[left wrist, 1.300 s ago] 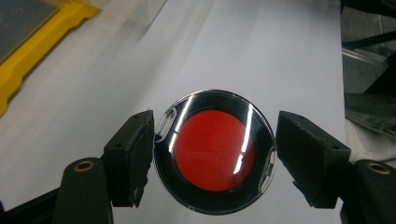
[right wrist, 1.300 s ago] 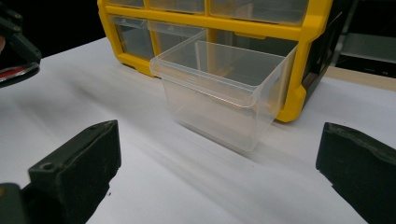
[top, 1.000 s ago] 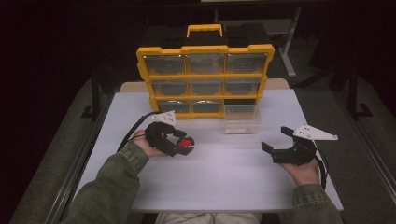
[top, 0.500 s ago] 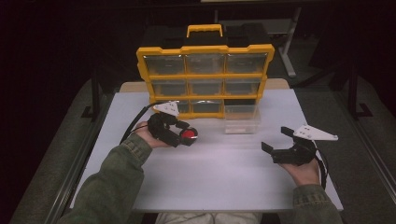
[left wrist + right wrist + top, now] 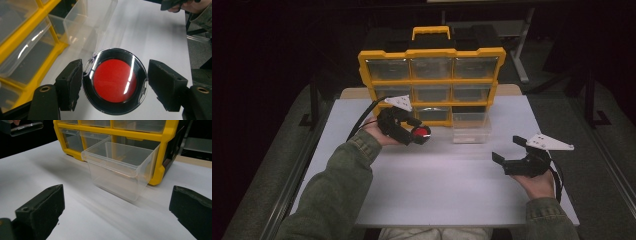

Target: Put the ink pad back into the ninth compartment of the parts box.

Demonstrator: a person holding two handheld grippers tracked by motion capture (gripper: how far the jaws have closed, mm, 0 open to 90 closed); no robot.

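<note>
The left gripper [image 5: 414, 131] grasped a red disc [image 5: 115, 80] in its jaws, at nine o'clock of the clear drawer [image 5: 471, 127]. The right gripper [image 5: 507, 152] rested released at four o'clock.

Drawer [image 5: 471, 127] on table [image 5: 437, 190], before organizer [image 5: 432, 75]; disc [image 5: 421, 133] left.

Round red-centred case [image 5: 115, 81]: lower rim cut off by bottom edge in left gripper view; contents under glare unreadable. Yellow organiser [image 5: 432, 80]: drawer contents too dim to tell from high view; top cropped in right gripper view. Pulled-out clear drawer [image 5: 120, 170]: rear end hidden inside organiser.
</note>
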